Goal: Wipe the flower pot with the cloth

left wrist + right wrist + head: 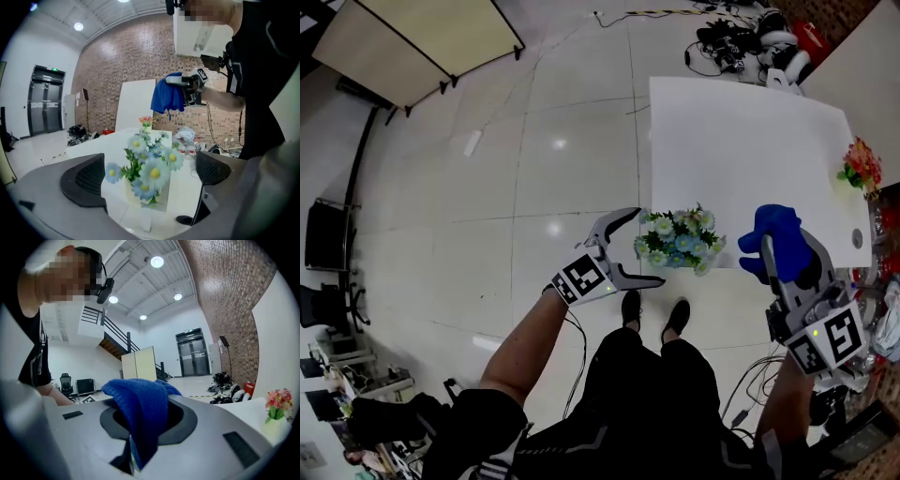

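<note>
A pale flower pot point(140, 193) of blue and white flowers point(677, 239) stands at the near left corner of the white table point(741, 141). My left gripper point(647, 247) is open wide just left of the flowers, one jaw on each side of the bunch, with nothing pressed. In the left gripper view the pot stands ahead, between the dark pads point(84, 180). My right gripper point(772, 255) hovers at the table's near right edge, shut on a blue cloth point(778, 234). That cloth point(140, 404) drapes over its jaws and hides the tips.
A second small pot with red flowers point(862, 167) stands at the table's right edge. Cables and gear point(741, 42) lie on the floor beyond the table. A beige partition point(412, 37) stands far left. The person's feet point(652, 314) are by the table's near edge.
</note>
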